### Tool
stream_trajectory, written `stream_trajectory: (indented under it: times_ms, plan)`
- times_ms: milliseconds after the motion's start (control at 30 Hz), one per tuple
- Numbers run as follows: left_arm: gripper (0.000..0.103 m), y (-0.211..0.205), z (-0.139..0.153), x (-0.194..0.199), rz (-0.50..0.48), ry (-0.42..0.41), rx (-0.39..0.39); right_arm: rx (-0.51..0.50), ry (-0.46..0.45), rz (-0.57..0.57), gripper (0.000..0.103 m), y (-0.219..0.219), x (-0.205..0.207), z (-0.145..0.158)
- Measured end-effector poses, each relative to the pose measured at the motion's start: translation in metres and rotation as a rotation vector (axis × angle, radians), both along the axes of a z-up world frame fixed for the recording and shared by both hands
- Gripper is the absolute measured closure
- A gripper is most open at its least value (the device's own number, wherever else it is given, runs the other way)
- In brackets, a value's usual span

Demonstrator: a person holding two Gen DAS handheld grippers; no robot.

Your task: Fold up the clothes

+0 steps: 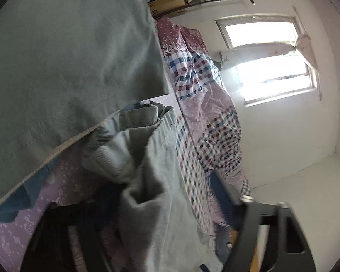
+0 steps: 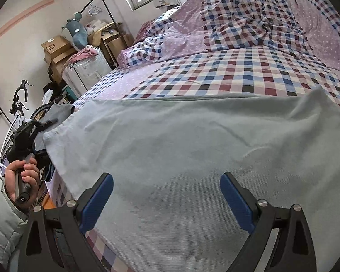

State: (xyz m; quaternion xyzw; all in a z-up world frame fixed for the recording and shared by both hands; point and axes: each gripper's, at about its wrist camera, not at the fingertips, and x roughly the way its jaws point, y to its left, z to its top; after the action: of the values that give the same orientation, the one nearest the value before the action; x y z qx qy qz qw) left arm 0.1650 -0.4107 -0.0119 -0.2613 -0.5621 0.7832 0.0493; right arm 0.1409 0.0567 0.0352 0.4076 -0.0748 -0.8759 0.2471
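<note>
Right wrist view: a soft, light grey-green garment (image 2: 181, 149) lies spread on the near part of the checked bed (image 2: 215, 72), the right gripper (image 2: 166, 200) wide open above its near hem, which looks easiest to pinch; the left gripper's (image 2: 31, 129) fingers cannot be judged.

Grey garment (image 1: 147, 192) hides the left tool's (image 1: 165, 238) fingertips.
</note>
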Motion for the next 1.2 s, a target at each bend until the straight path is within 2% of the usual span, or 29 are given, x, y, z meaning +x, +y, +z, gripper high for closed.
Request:
stream_trajectory:
  times_ms: [67,133,167,267,433,500,633,767,900,1033,1100,1200]
  plan:
    - [0.077,-0.001,-0.004,-0.003,0.005,-0.043,-0.001,0.004,-0.002,-0.002,0.005,0.001,0.000,-0.001]
    - [0.087,-0.001,-0.004,-0.002,0.023,-0.065,-0.006,0.001,-0.001,-0.006,0.005,0.004,0.000,0.001]
    - [0.089,-0.001,-0.002,-0.001,0.027,-0.066,-0.011,-0.002,-0.001,-0.009,0.005,0.006,0.001,0.001]
    - [0.091,0.012,0.018,-0.002,0.015,-0.010,-0.076,-0.015,0.002,-0.020,0.005,0.012,0.002,0.005]
    - [0.092,0.072,0.079,-0.004,-0.088,0.133,-0.315,-0.092,-0.010,-0.031,0.005,0.030,0.007,0.014]
    - [0.092,0.104,0.098,-0.004,-0.141,0.188,-0.384,-0.165,-0.020,-0.032,0.005,0.044,0.009,0.019]
    - [0.092,0.193,0.122,-0.008,-0.324,0.261,-0.519,-0.414,-0.105,-0.002,0.005,0.085,0.009,0.016]
    - [0.092,0.290,0.114,-0.012,-0.546,0.277,-0.662,-0.549,-0.189,-0.052,0.005,0.120,0.007,-0.002]
    - [0.092,0.365,0.073,-0.013,-0.756,0.190,-0.761,-0.609,-0.322,-0.105,0.005,0.136,0.000,-0.032]
    - [0.092,0.394,0.047,0.003,-0.807,0.113,-0.816,-0.625,-0.330,-0.096,0.005,0.134,-0.008,-0.035]
    - [0.092,0.397,0.049,0.008,-0.802,0.120,-0.835,-0.631,-0.336,-0.089,0.005,0.130,-0.014,-0.036]
    - [0.092,0.389,0.057,0.007,-0.779,0.150,-0.818,-0.650,-0.343,-0.073,0.005,0.120,-0.027,-0.037]
